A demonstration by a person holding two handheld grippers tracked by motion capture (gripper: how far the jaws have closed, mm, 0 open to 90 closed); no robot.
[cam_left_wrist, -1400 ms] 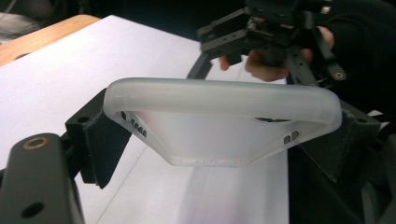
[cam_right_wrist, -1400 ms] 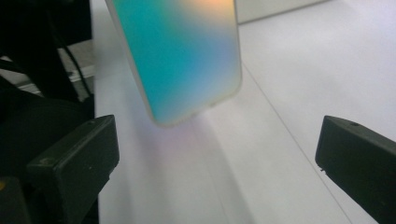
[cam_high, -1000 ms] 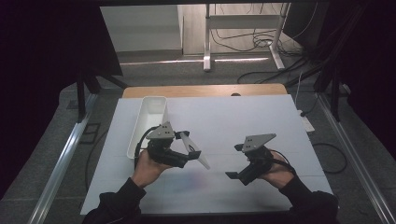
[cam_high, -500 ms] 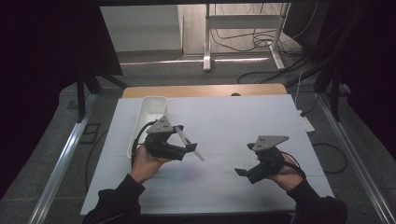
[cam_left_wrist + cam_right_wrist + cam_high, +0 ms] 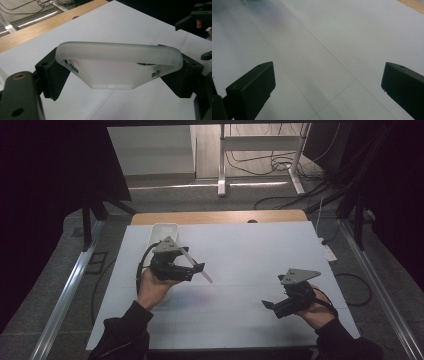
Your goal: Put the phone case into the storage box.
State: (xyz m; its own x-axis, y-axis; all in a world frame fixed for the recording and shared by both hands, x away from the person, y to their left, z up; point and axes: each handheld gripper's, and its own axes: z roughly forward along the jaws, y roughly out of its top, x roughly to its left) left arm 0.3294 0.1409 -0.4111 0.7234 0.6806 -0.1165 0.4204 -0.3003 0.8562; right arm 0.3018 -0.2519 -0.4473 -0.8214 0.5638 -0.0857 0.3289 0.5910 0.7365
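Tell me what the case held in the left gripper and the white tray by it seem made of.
Phone case: looks like frosted, translucent soft plastic or silicone; matte, with light passing through and rounded edges. White tray: probably moulded plastic, smooth with rounded corners; too small to say more.

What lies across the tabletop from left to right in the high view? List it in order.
White tray → left gripper clamping a translucent phone case → bare white table mat → right gripper, jaws open and holding nothing.
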